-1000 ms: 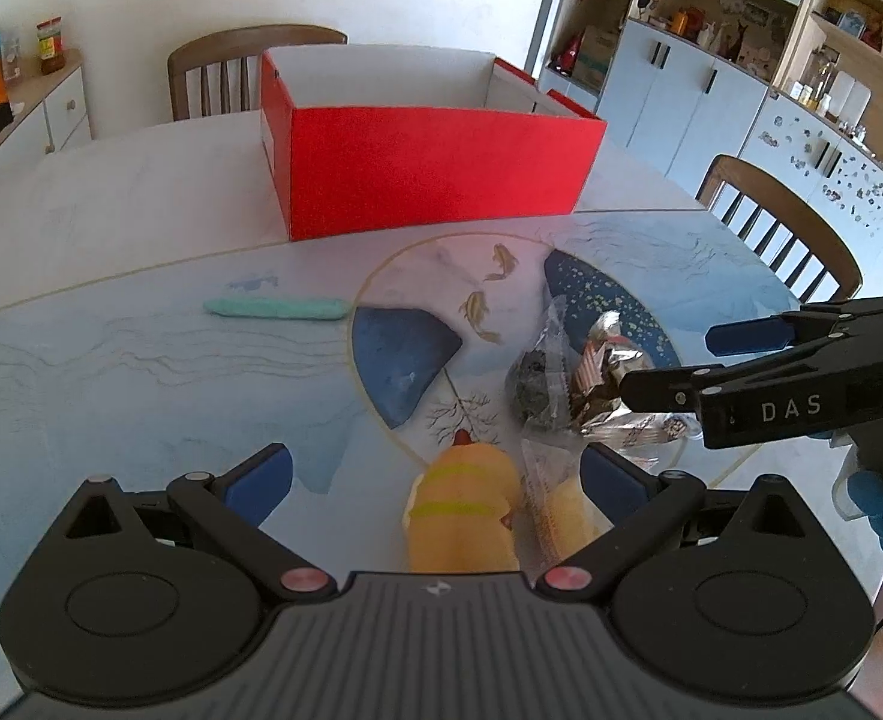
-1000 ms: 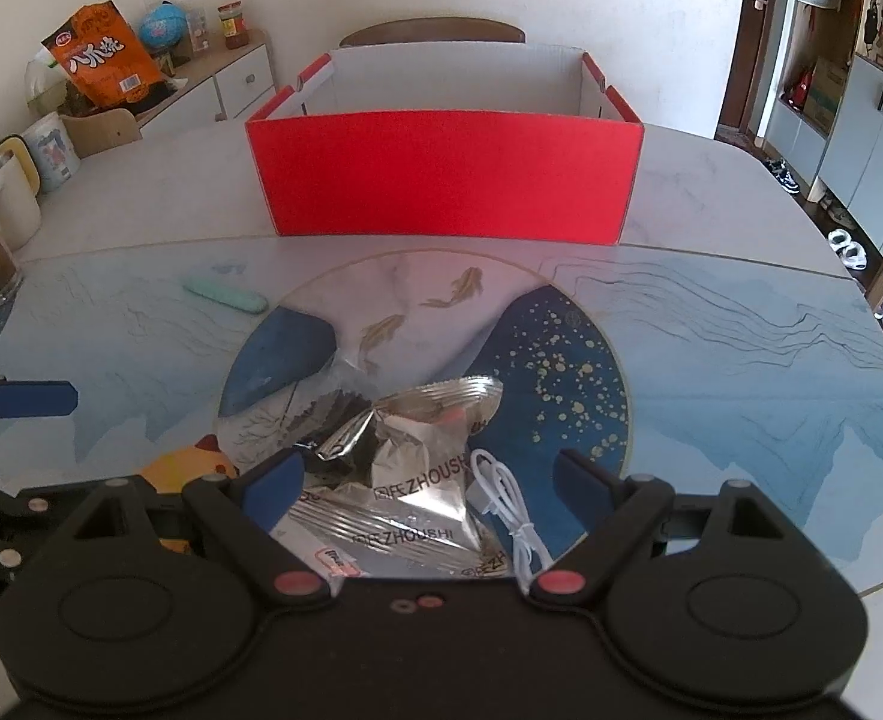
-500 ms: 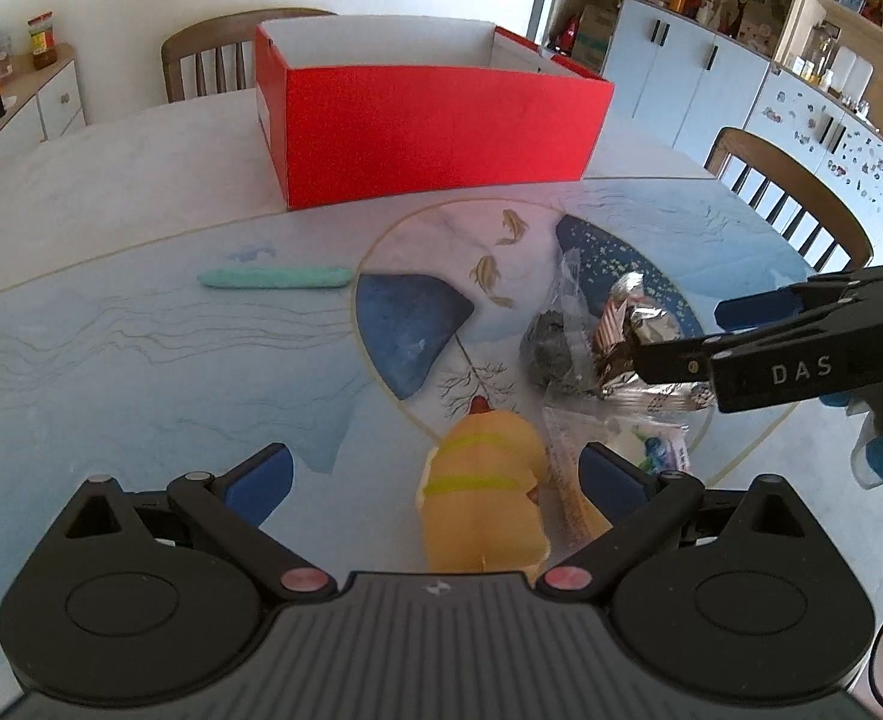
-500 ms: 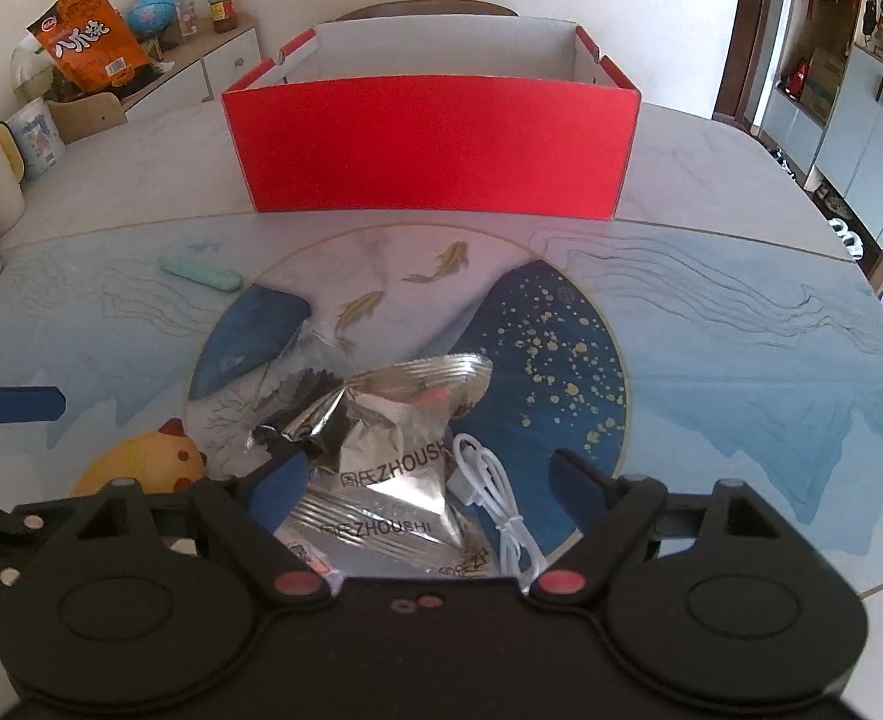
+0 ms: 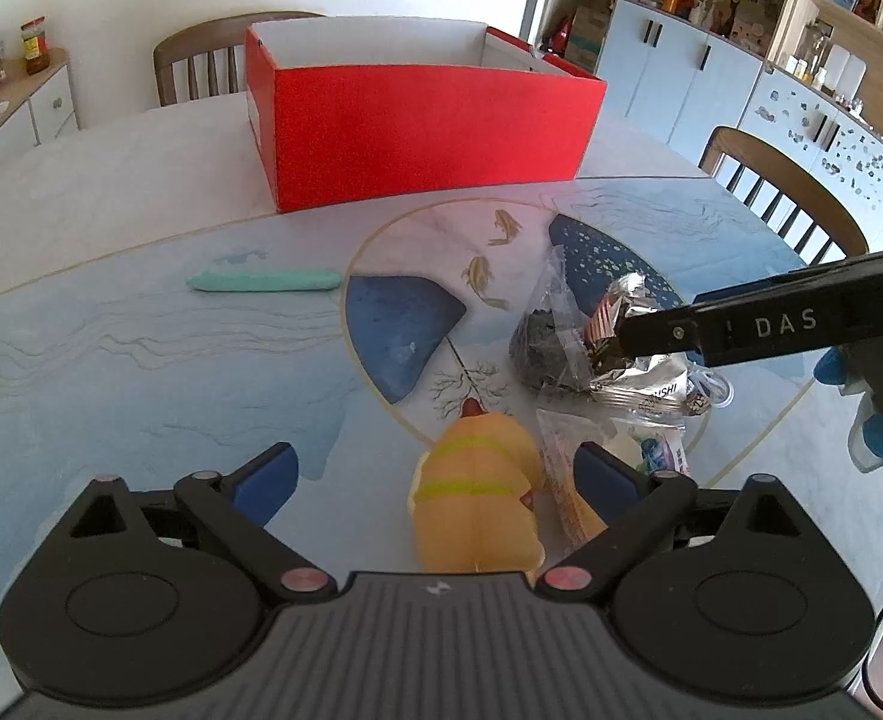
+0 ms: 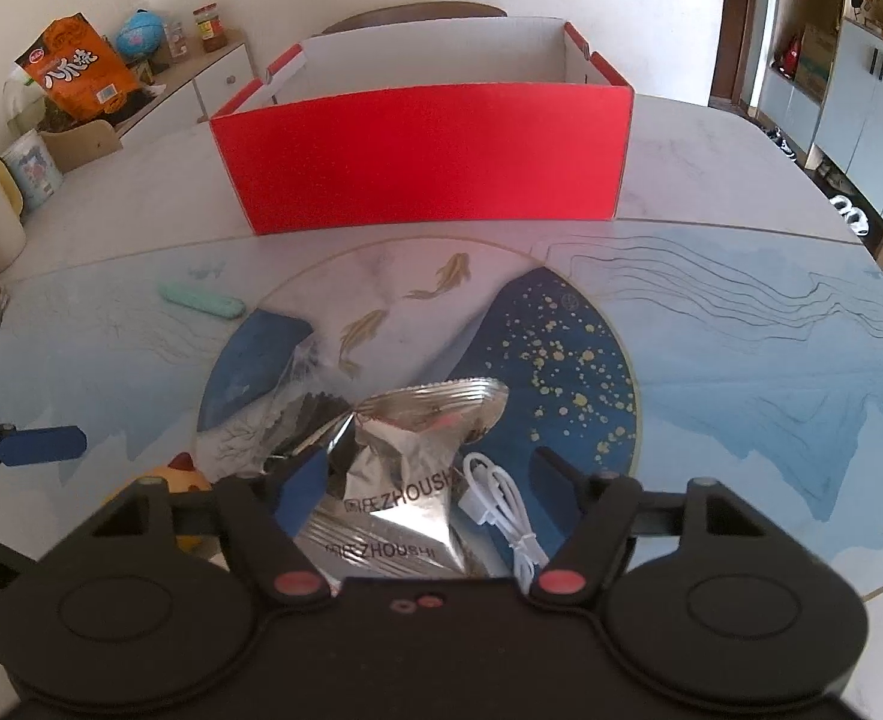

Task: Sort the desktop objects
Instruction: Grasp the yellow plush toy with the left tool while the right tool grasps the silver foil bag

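A: Which step?

B: Pick-up, both sides. Right gripper (image 6: 426, 489) sits over the silver snack pouch (image 6: 408, 483), jaws just been closing w/ the pouch between them; left pad looks at the foil, right pad not there yet, so not gripped imo. White cable (image 6: 504, 510) lies just beside it at 3 o'clock.

A: Left one?

B: Left gripper (image 5: 435, 474) wide open, closing a touch, yellow duck toy (image 5: 477, 498) between the jaws, untouched.

A: Where's the rest?

B: Red box (image 6: 423, 156) at 12 o'clock on the desk (image 6: 741, 348), looks empty. Mint pen case (image 5: 264, 281) at 10.

A: Next?

B: Prob finish the squeeze on the pouch w/o snagging the cable, lift, carry to the box.
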The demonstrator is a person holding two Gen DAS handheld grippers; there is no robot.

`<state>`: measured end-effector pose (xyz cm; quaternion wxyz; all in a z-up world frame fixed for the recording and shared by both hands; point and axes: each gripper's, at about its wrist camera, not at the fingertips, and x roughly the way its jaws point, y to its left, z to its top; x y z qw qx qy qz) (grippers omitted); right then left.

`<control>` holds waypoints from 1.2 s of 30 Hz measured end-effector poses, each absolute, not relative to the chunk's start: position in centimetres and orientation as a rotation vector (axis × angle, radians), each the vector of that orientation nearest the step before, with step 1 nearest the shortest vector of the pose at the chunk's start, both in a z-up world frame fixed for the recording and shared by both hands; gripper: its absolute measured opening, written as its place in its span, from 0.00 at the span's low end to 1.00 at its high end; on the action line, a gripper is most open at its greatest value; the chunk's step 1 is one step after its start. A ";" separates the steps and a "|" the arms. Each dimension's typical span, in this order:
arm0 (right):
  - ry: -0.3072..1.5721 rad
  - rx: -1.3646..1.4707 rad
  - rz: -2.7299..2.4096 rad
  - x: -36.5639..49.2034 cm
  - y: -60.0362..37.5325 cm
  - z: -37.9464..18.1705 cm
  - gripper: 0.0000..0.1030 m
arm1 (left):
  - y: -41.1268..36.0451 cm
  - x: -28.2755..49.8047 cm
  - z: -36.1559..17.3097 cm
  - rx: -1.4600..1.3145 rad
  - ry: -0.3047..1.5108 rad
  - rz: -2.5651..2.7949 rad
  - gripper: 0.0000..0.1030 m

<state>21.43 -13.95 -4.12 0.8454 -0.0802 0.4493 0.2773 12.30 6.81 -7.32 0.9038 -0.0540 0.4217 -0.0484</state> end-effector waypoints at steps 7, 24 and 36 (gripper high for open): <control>0.974 -0.169 0.596 21.5 -13.4 -4.9 0.67 | 6.6 12.4 -8.0 -0.101 0.889 -0.109 0.91; 0.984 -0.193 0.634 20.6 -12.5 -5.6 0.48 | 5.6 12.2 -8.4 -0.051 0.890 -0.146 0.57; 0.976 -0.207 0.615 20.4 -12.6 -5.0 0.43 | 5.4 12.3 -8.1 -0.054 0.895 -0.162 0.44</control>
